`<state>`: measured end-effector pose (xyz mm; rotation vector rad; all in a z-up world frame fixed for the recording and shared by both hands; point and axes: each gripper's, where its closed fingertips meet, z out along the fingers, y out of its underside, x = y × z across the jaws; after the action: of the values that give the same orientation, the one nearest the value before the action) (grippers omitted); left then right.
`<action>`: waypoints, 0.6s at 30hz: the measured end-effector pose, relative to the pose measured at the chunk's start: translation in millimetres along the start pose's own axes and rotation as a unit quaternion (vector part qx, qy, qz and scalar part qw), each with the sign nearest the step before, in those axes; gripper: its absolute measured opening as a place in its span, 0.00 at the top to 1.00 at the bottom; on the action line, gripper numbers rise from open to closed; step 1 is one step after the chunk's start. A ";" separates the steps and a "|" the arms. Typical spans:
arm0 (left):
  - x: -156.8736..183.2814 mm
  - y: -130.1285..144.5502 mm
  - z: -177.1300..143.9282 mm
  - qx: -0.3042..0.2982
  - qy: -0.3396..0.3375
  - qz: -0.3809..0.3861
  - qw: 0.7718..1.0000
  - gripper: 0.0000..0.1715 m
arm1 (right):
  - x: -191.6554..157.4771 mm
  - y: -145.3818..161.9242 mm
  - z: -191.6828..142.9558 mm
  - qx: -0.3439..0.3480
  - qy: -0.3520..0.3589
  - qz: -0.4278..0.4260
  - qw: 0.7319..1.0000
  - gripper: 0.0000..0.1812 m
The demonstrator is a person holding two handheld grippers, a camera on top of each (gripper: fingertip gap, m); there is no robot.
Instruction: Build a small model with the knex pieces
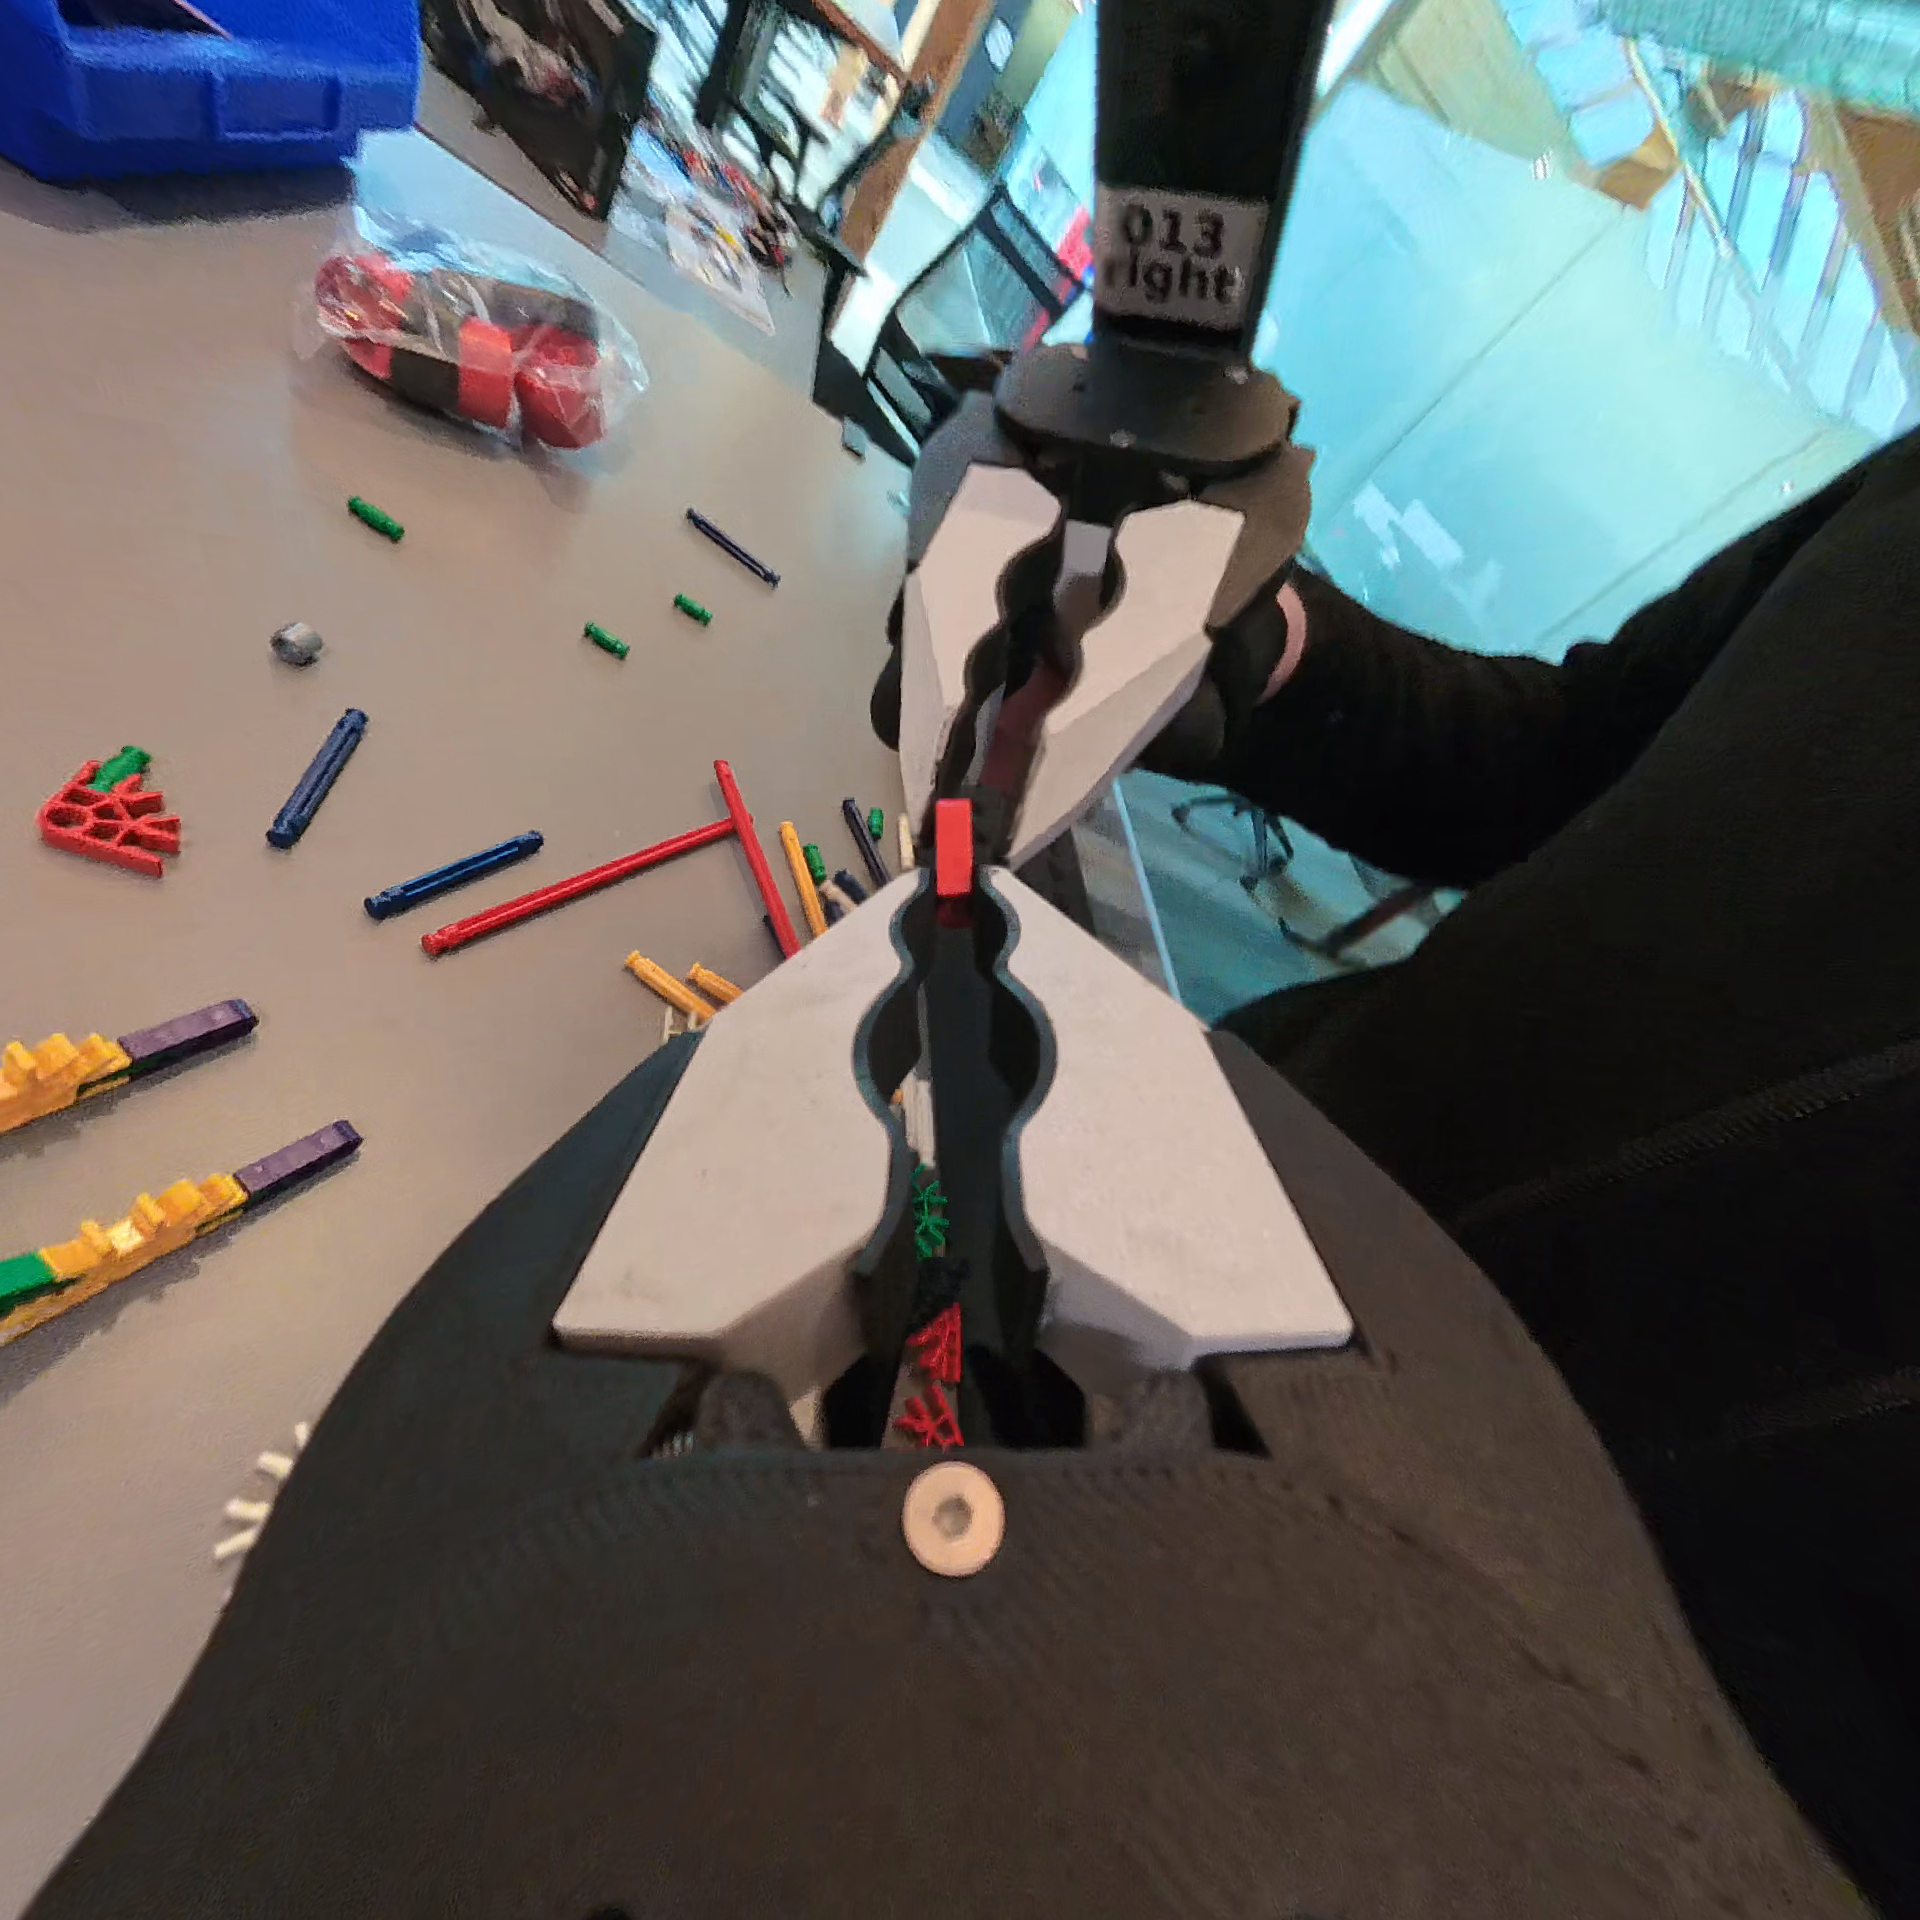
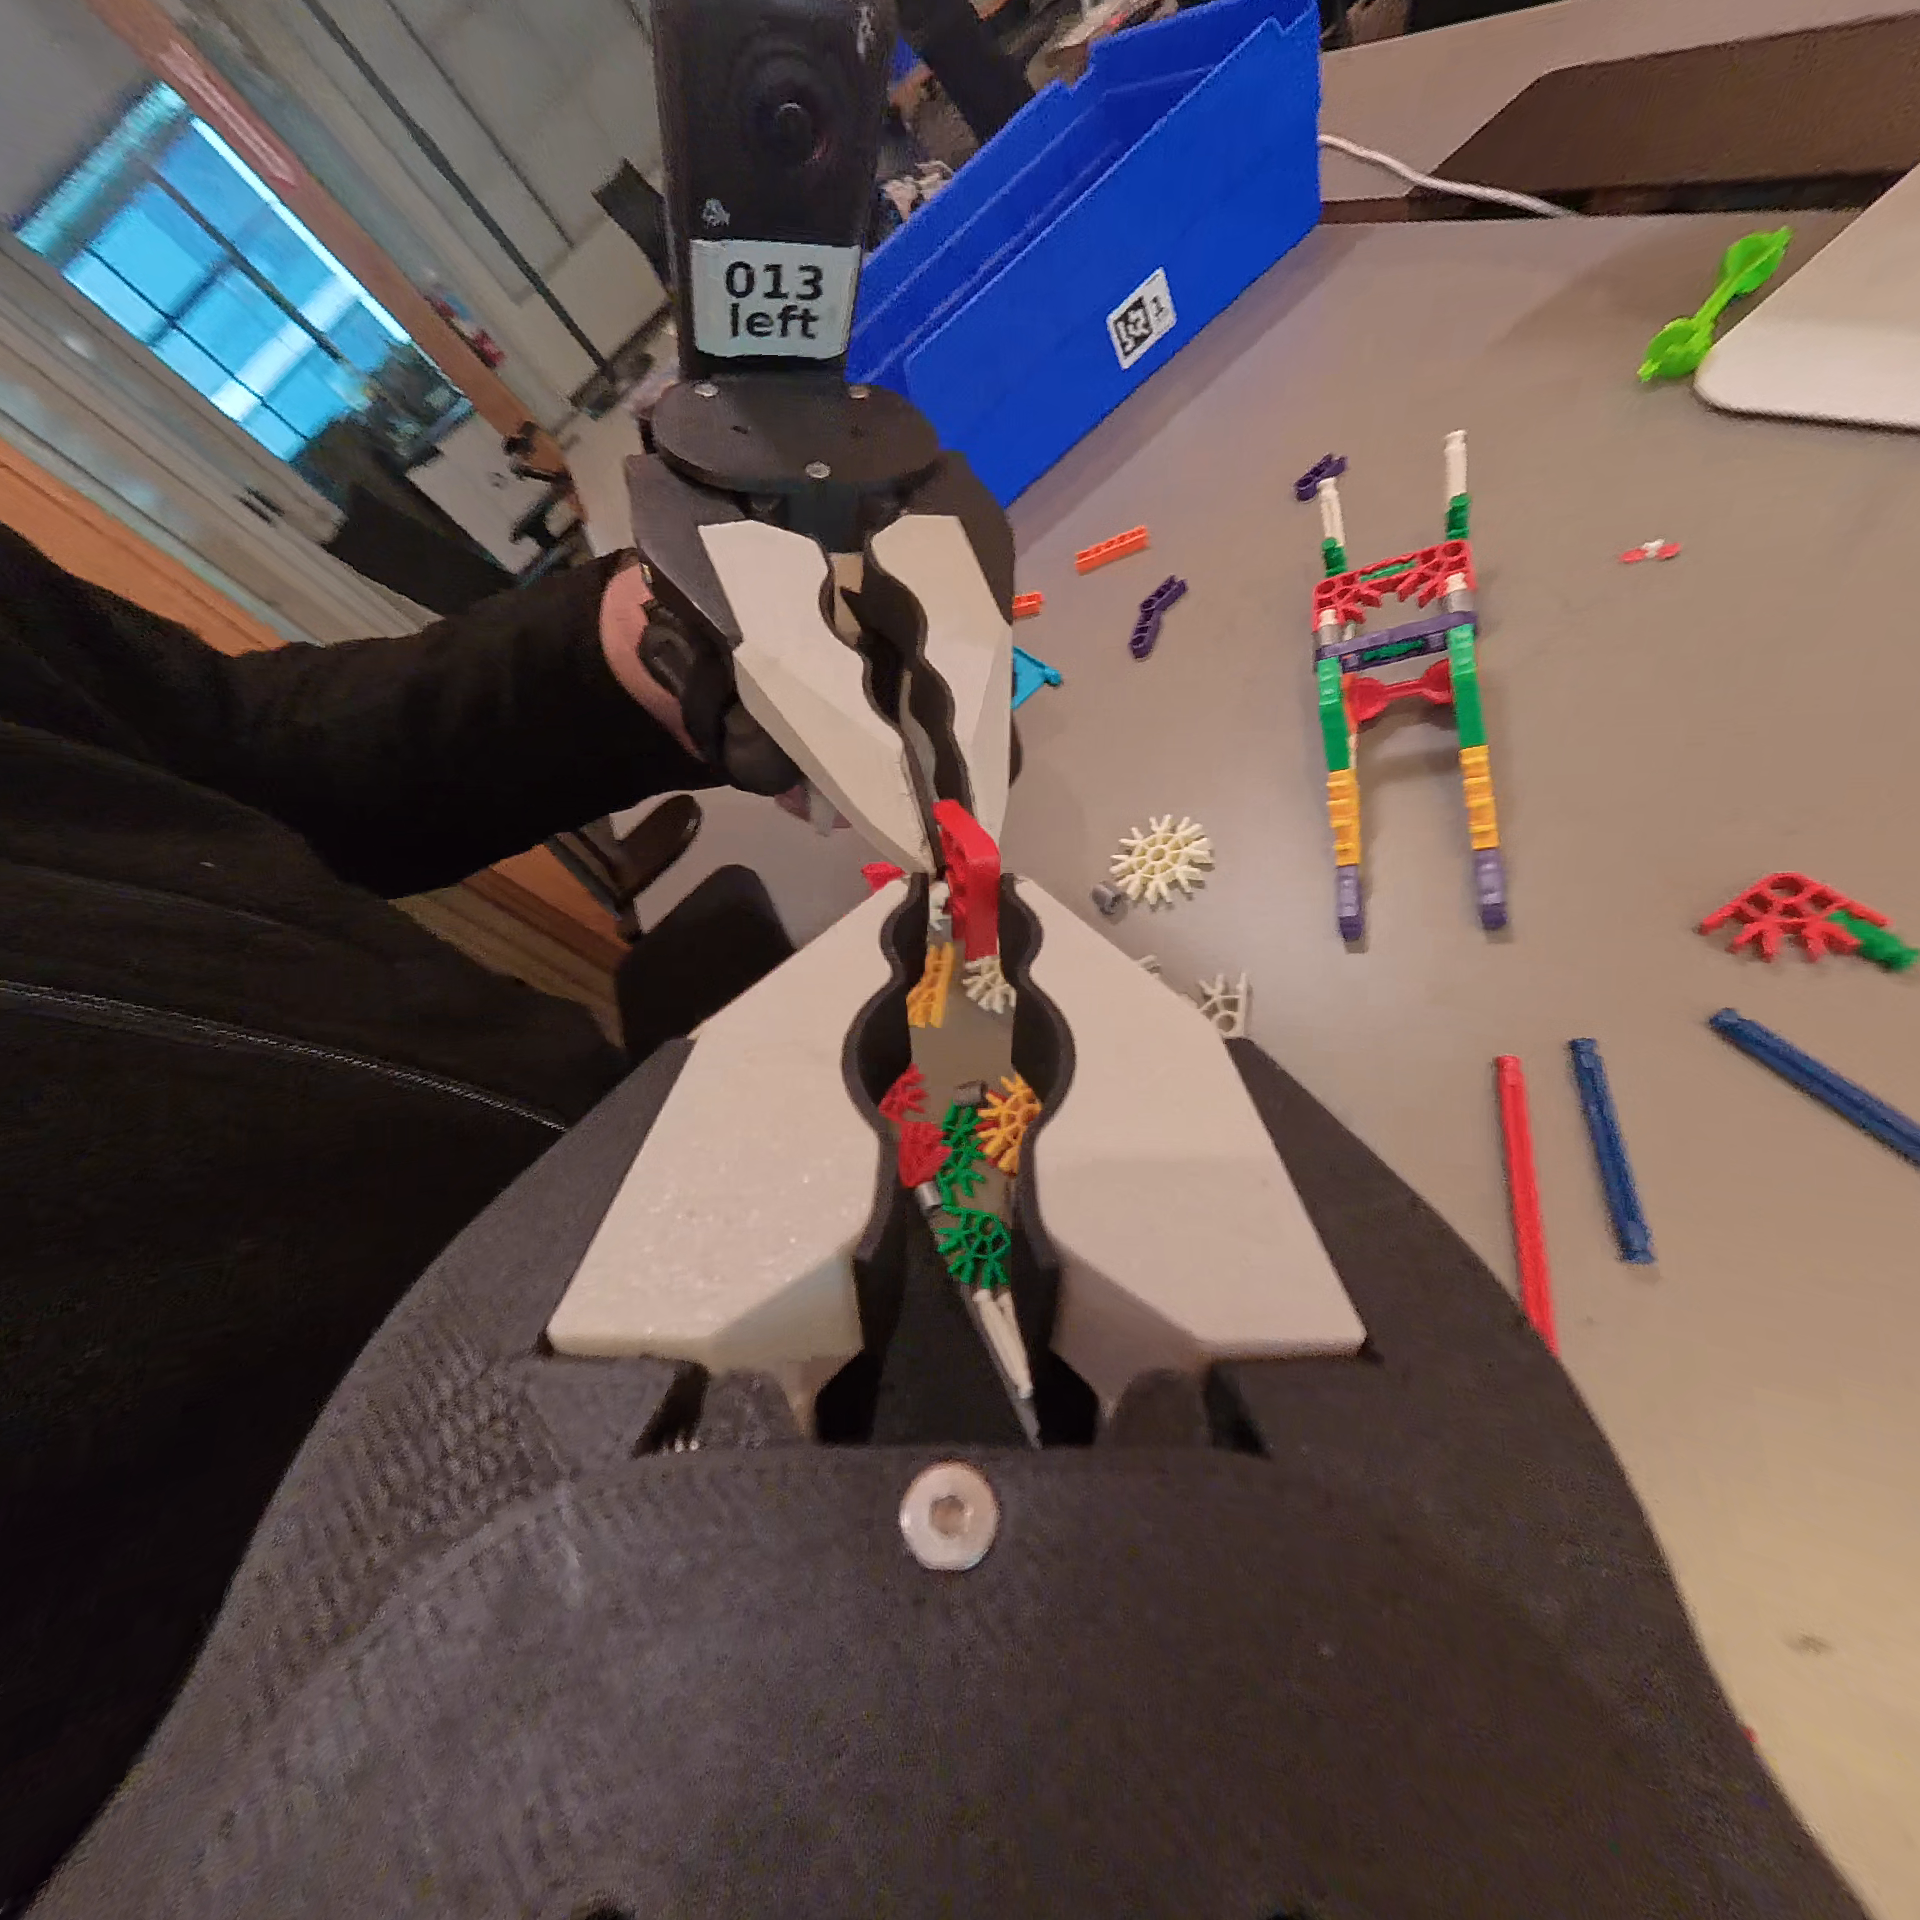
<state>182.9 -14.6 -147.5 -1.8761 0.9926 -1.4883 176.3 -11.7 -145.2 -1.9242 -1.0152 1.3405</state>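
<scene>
Both your left gripper (image 1: 954,883) and right gripper (image 2: 961,883) are clenched tip to tip on one small red connector (image 1: 953,847) above the table (image 1: 540,727) edge, so keep them squarely aligned.

Black textured gripper (image 1: 951,883) shells with pale grey wedge fingers (image 1: 748,1143), wavy dark inner edges, one silver screw (image 1: 953,1519); black sleeves (image 2: 416,727), black gloves (image 1: 1247,644).

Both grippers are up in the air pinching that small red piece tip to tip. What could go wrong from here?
1. The red piece is pinched only at the very fingertips of the left gripper and right gripper; it may slip.
2. If dropped, it could fall past the table edge nearby.
</scene>
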 end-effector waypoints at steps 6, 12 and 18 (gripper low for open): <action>-12.6 -3.4 12.7 -0.053 0.028 0.014 0.998 0.97 | 14.8 0.2 -6.5 0.010 -0.007 0.036 0.999 0.98; -89.3 -32.0 8.2 -0.100 -0.115 0.071 0.986 0.96 | 94.5 -7.8 -21.5 0.040 0.083 0.136 0.986 0.98; -164.8 -28.5 23.7 -0.259 -0.221 0.168 0.925 0.95 | 168.1 3.9 -15.6 0.000 0.155 0.194 0.969 0.98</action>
<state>192.6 135.2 -224.8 -2.1155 1.4786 -0.5902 226.7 126.6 -228.0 -2.3247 -0.5034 1.1770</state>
